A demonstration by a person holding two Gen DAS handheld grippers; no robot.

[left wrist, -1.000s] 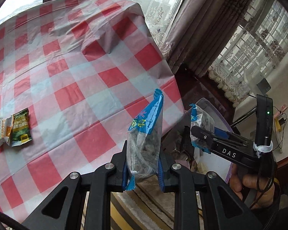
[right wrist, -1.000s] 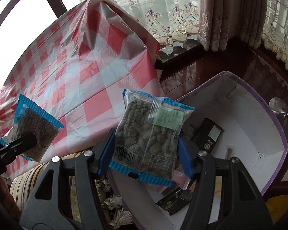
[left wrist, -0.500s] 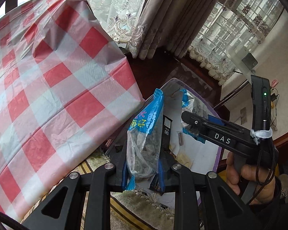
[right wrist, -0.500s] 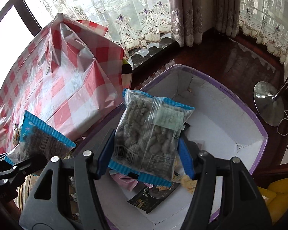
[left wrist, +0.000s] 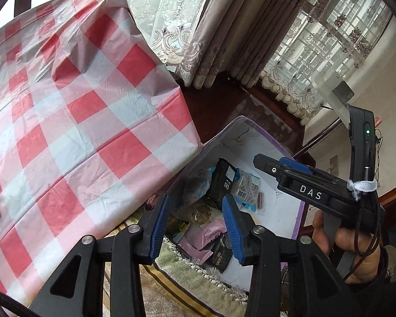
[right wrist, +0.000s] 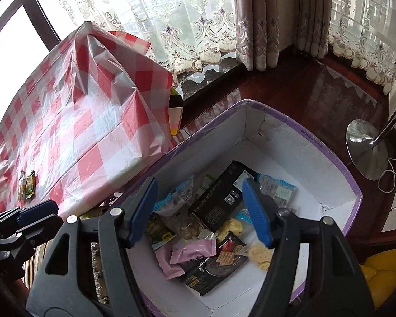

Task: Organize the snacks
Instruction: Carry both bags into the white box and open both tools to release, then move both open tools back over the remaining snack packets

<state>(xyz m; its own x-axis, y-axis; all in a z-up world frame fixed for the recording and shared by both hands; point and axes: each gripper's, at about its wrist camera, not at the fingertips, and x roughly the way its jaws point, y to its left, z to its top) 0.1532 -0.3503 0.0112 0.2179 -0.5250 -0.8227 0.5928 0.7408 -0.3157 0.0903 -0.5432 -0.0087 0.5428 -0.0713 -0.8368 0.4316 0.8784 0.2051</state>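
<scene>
A white box with a purple rim [right wrist: 298, 129] stands on the floor beside the table; it also shows in the left wrist view [left wrist: 253, 128]. It holds several snack packs: two blue-edged clear packs [right wrist: 279, 191] [right wrist: 175, 198], a black pack [right wrist: 221, 198] and pink packs [right wrist: 192, 253]. My right gripper [right wrist: 200, 211] is open and empty above the box. My left gripper [left wrist: 196, 224] is open and empty above the box's near edge. The right gripper [left wrist: 266, 162] shows in the left wrist view above the box.
The table with a red-and-white checked cloth [left wrist: 74, 121] lies left of the box. A few green snack packs [right wrist: 27, 185] lie on it. A floor lamp base [right wrist: 367, 148] stands right of the box. Curtains [right wrist: 264, 18] hang behind.
Both grippers have opened and let go of their blue-edged packs, which now lie in the box. Both grippers have moved further over the box.
</scene>
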